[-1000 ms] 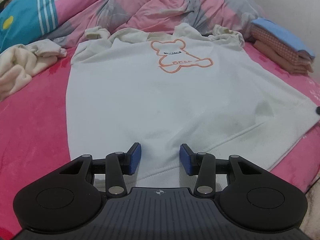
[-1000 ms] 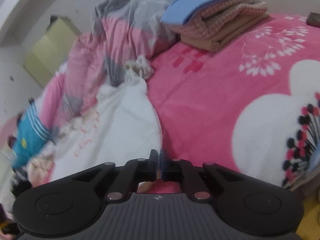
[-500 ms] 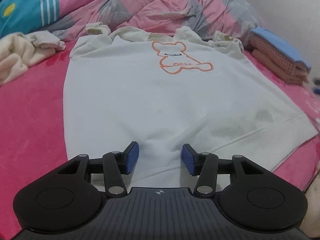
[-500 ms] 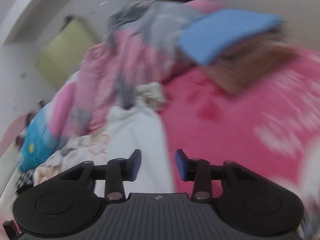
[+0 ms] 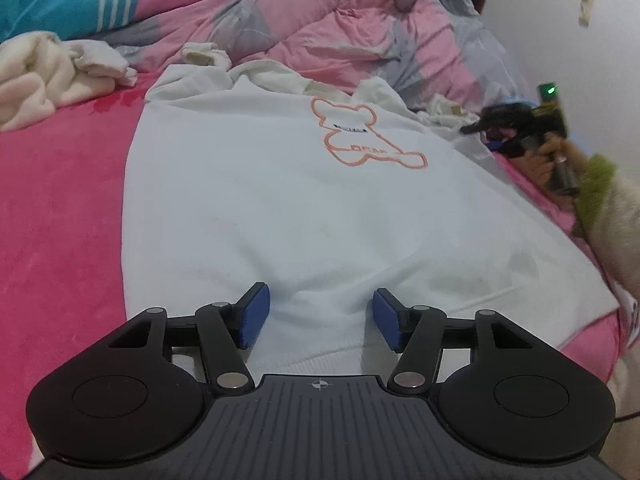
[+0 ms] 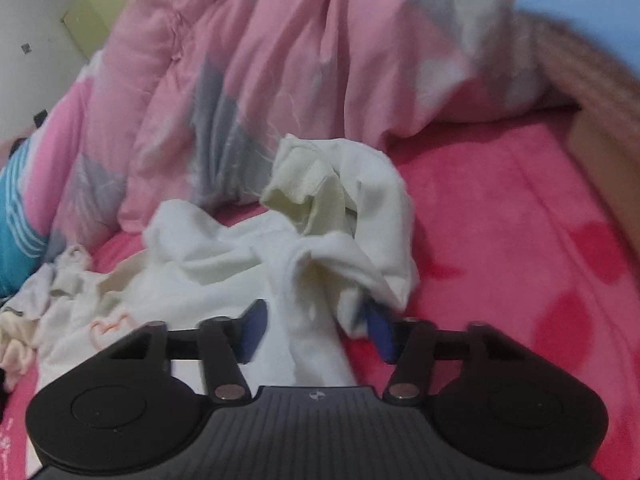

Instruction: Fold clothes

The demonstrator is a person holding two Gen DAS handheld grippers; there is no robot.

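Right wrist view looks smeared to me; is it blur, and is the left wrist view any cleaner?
Right wrist view: motion blur softens the quilt and folded pile; the bunched sleeve between the right gripper pads stays readable. Left wrist view: sharp on the sweatshirt and left gripper, fisheye bending at the edges, blur only on the hand.

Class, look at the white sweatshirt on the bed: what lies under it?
The white sweatshirt lies flat on the pink blanket, which shows all round it. Whatever is directly beneath the cloth is covered and cannot be seen.
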